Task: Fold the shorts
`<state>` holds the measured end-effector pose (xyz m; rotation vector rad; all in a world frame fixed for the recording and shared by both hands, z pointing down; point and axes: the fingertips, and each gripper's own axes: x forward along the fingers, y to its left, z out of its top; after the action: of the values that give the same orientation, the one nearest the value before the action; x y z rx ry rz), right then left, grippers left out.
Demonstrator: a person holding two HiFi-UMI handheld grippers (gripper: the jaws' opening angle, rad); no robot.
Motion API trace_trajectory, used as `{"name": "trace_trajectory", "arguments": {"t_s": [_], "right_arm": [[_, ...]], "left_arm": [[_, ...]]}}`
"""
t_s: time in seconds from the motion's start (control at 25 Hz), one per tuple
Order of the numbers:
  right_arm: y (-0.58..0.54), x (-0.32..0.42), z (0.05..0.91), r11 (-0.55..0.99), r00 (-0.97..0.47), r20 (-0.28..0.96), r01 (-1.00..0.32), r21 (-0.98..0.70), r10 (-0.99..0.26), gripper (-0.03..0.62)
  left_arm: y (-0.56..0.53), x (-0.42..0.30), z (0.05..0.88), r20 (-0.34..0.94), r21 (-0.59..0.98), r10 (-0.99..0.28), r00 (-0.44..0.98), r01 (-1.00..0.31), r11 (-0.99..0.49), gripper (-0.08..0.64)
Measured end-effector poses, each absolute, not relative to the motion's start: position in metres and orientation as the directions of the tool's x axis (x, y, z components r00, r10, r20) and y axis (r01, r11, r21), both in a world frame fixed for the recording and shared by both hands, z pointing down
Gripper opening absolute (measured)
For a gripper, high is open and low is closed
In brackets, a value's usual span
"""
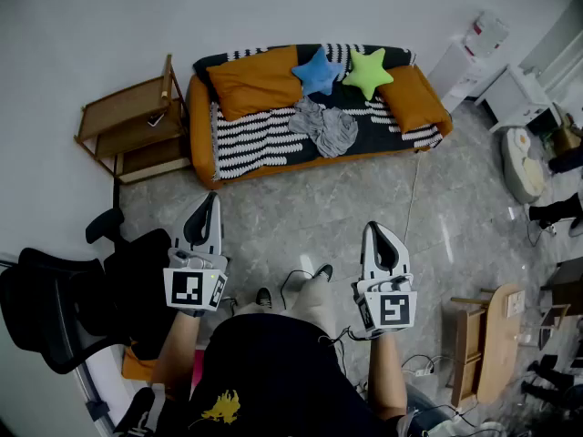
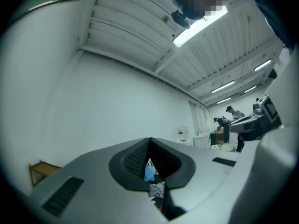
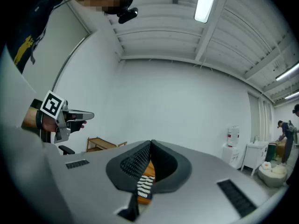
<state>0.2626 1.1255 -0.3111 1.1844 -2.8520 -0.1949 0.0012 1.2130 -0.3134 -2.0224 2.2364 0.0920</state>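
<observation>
Grey shorts (image 1: pixel 325 127) lie crumpled on the orange sofa (image 1: pixel 310 157), on its black-and-white striped cover. My left gripper (image 1: pixel 209 205) and right gripper (image 1: pixel 375 233) are held side by side over the stone floor, well short of the sofa, pointing toward it. Both are shut with nothing between the jaws. In the left gripper view a sliver of the shorts (image 2: pixel 157 189) shows through the gap below the closed tips. In the right gripper view my left gripper (image 3: pixel 88 115) appears at the left.
A blue star cushion (image 1: pixel 318 71) and a green star cushion (image 1: pixel 368 71) rest on the sofa back. A wooden shelf (image 1: pixel 137 121) stands left of the sofa, a black office chair (image 1: pixel 68 303) at my left, wooden furniture (image 1: pixel 487 335) at my right. Cables lie on the floor.
</observation>
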Motion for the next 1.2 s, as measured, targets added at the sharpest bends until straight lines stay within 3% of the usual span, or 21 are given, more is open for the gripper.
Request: {"name": "trace_trajectory", "arguments": {"t_s": [0.2,0.36,0.48,0.72,1.2], "right_arm": [[1.126,0.268,-0.329,0.681,-0.693,-0.097,-0.72,0.134,-0.714,0.015],[1.133,0.283,-0.341,0.657,-0.662,-0.102,-0.749,0.084,-0.742,0.015],[1.139,0.291,-0.343,0.642,-0.648,-0.126,-0.761,0.089,-0.751,0.015],[1.152,0.308,-0.309,0.618,-0.619,-0.014,-0.785,0.051,-0.785,0.016],[1.156,0.299,-0.288,0.59,-0.589,0.043,-0.804,0.07,-0.807,0.017]], "left_arm": [[1.224,0.014,-0.309,-0.085,-0.121,-0.995,-0.047,-0.991,0.057,0.014],[1.23,0.04,-0.308,-0.06,-0.015,-0.996,0.066,-0.998,-0.066,0.014],[1.233,0.045,-0.301,-0.041,-0.084,-0.997,0.062,-0.995,-0.059,0.014],[1.243,0.051,-0.291,-0.024,-0.14,-0.997,0.078,-0.987,-0.074,0.014],[1.251,0.03,-0.289,-0.032,-0.121,-0.999,0.038,-0.992,-0.034,0.017]]}}
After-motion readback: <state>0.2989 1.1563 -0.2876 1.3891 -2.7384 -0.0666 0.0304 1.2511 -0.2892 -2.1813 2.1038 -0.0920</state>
